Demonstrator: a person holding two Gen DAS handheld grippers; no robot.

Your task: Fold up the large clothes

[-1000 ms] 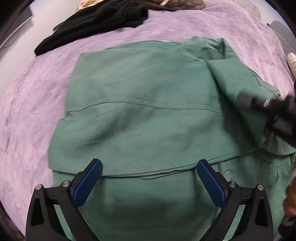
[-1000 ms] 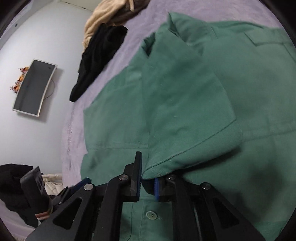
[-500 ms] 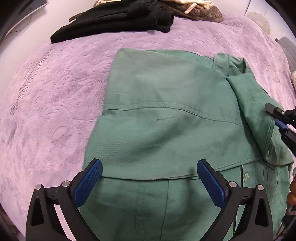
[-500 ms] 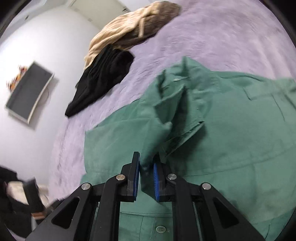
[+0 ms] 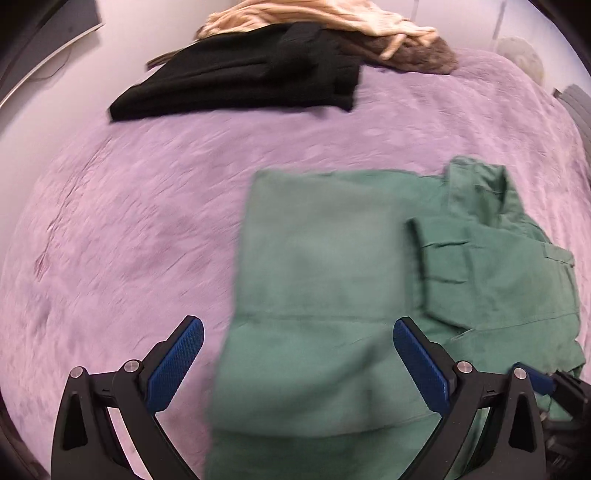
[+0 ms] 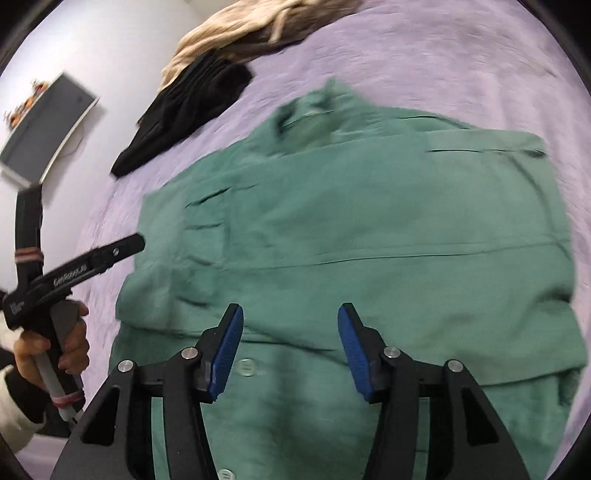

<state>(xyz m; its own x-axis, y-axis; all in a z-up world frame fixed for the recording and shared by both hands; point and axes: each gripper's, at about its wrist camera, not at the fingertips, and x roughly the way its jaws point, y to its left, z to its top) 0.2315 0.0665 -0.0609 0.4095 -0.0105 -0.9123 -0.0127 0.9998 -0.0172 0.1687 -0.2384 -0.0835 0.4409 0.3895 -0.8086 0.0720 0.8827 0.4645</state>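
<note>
A large green button shirt (image 5: 325, 280) lies on the purple bedspread (image 5: 129, 229), with both sides folded in over its middle. It fills the right wrist view (image 6: 369, 229). My left gripper (image 5: 295, 358) is open and empty, just above the shirt's left folded edge. My right gripper (image 6: 290, 347) is open and empty above the shirt near its button placket. The left gripper also shows at the left of the right wrist view (image 6: 122, 247), held in a hand.
A black garment (image 5: 243, 74) and a beige and brown one (image 5: 332, 26) lie at the far side of the bed. They also show in the right wrist view (image 6: 192, 110). A monitor (image 6: 40, 122) hangs on the white wall at left.
My right gripper has let go of the green fold and opened; the fold now lies flat on the shirt. Both grippers have drawn back, the left one shifting left.
</note>
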